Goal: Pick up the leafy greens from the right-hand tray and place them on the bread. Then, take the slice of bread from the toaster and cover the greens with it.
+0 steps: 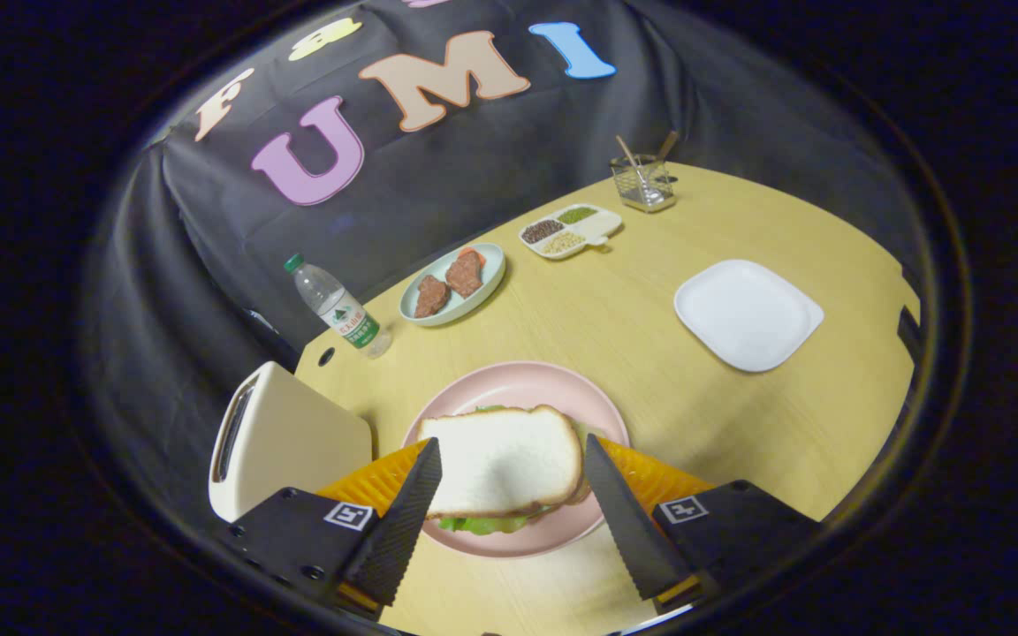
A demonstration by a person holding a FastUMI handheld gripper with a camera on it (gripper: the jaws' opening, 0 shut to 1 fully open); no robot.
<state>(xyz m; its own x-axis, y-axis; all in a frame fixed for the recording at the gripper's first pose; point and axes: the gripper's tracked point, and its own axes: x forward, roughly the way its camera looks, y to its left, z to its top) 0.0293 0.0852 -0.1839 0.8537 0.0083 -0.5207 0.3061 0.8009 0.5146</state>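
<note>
Gripper view is showing the gripper spread wide, flanking the bread slice lying over leafy greens on the pink plate; light, soft bread, likely wanting gentle edge holds.

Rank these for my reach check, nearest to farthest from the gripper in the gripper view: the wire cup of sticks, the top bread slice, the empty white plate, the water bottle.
The gripper is open.
1. Top bread slice, between its fingers, on the greens.
2. Water bottle, beyond the toaster, to the left.
3. White plate, to the right; too close to the bottle to call.
4. Wire cup, at the table's far edge.
</note>
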